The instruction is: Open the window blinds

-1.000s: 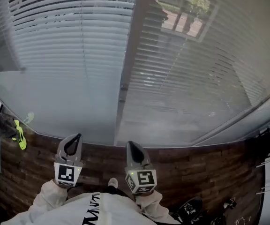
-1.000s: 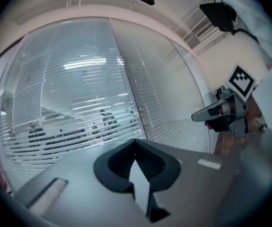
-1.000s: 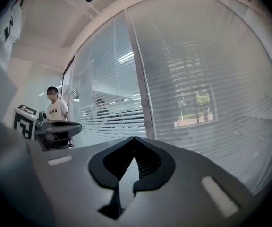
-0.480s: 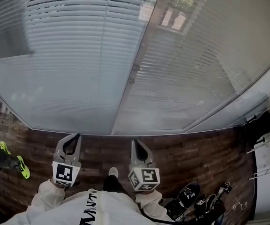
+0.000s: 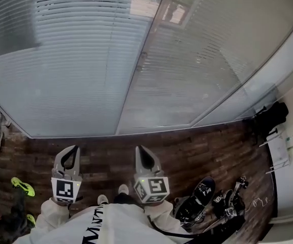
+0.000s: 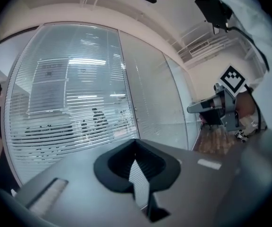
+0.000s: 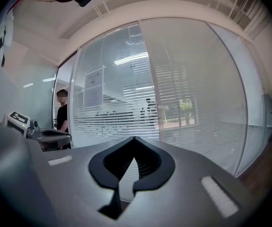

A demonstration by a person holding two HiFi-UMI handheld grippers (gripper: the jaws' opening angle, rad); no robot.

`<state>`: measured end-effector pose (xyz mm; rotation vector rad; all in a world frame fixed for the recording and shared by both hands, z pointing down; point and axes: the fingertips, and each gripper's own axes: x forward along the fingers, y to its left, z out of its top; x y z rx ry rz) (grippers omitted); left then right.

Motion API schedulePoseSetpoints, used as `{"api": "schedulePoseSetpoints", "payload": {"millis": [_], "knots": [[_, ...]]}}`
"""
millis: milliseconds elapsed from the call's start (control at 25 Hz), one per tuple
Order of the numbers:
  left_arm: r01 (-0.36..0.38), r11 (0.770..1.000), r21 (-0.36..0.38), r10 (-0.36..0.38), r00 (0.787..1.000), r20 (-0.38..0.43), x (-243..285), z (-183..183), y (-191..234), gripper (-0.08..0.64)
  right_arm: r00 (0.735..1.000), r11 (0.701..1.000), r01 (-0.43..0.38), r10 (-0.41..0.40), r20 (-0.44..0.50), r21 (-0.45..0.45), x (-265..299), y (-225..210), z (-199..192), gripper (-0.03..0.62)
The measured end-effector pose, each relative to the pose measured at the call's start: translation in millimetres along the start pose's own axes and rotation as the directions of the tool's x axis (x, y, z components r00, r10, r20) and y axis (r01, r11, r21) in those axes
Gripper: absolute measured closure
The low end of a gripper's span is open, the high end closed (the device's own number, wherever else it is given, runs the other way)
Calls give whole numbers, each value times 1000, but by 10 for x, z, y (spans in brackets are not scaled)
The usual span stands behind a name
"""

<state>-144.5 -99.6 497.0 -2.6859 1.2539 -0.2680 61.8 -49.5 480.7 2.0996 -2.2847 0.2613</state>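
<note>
Window blinds noted lowered over both panes. Viewpoint shifted along glass within last second. Left gripper and right gripper held pressed together, empty, short of blinds.

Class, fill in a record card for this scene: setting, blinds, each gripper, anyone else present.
Setting: indoors, wooden floor
Window blinds: lowered, slats horizontal
Left gripper: jaws together, empty, short of the blinds
Right gripper: jaws together, empty, short of the blinds
Other: person in dark top, left of the blinds
</note>
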Motion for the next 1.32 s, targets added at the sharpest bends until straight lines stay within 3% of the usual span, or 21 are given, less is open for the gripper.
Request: {"api": "schedulePoseSetpoints", "payload": {"millis": [280,1320], "knots": [[37,999,5,-37,999,10,-152,103,-451,560,1000,999,27,-27,11,25,-517,-140,-68,592],[11,1000,26,-10,1000,-9,43,408,-893,560,999,1000,-22,21,43,23,-637,-511,57,592]]}}
